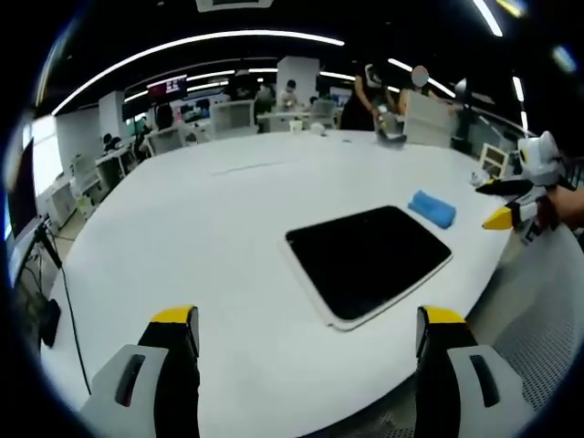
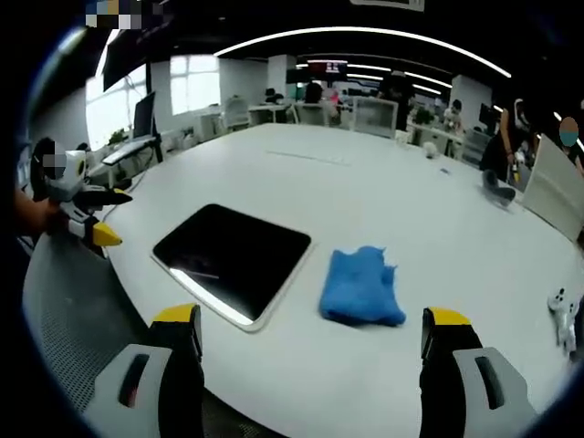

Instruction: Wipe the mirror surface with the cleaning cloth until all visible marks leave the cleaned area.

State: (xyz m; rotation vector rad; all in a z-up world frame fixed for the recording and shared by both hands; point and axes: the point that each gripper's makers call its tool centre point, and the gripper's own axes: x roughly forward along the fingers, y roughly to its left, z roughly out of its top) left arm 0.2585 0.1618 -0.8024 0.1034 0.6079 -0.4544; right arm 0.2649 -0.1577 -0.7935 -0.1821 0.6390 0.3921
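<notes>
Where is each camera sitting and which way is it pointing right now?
Left gripper view: rides on the left gripper, looking along its open jaws across the white table at the mirror, cloth beyond; the right gripper enters at the right edge.
Right gripper view: rides on the right gripper, jaws open, facing the cloth with the mirror beside it; the left gripper and a hand show at the left edge.
Shared: table, mirror, cloth, and each other's gripper.
</notes>
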